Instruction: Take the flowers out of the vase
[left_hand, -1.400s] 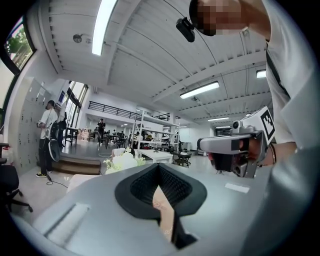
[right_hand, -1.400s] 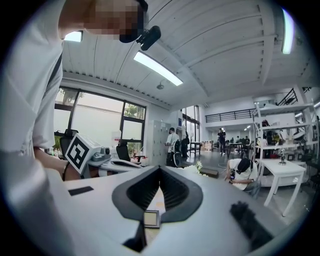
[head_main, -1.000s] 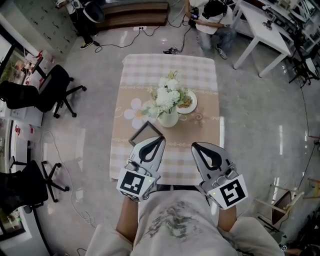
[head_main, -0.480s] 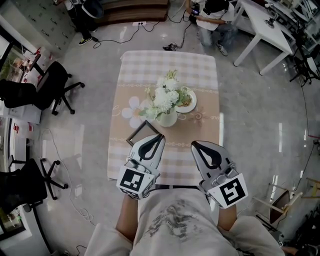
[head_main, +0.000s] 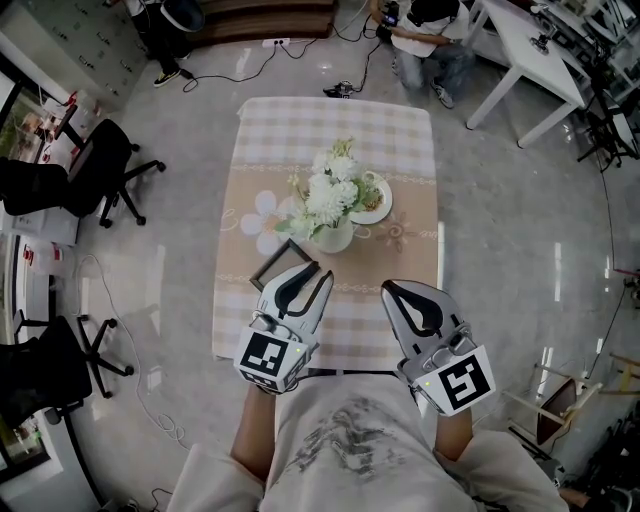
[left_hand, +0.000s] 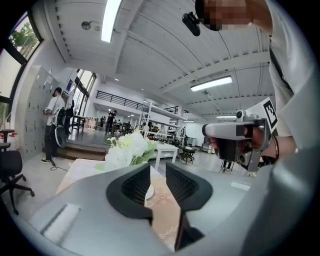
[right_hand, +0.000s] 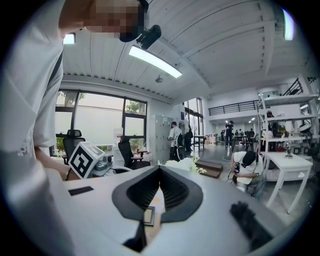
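A white vase with white flowers and green leaves stands at the middle of the checked table. Both grippers hover over the table's near edge, short of the vase. My left gripper points at the vase from the near left. Its jaws are opening, a narrow gap shows, and nothing is between them. The flowers lie straight ahead of it. My right gripper is shut and empty, its tips meeting. The flowers peek over its jaws.
A plate with food sits right behind the vase. A dark square frame lies just ahead of the left gripper. Office chairs stand at the left. A crouching person and a white table are beyond the far end.
The left gripper's jaws have parted slightly, and it has dipped a little. The right gripper has kept still. The flowers stay in the vase.
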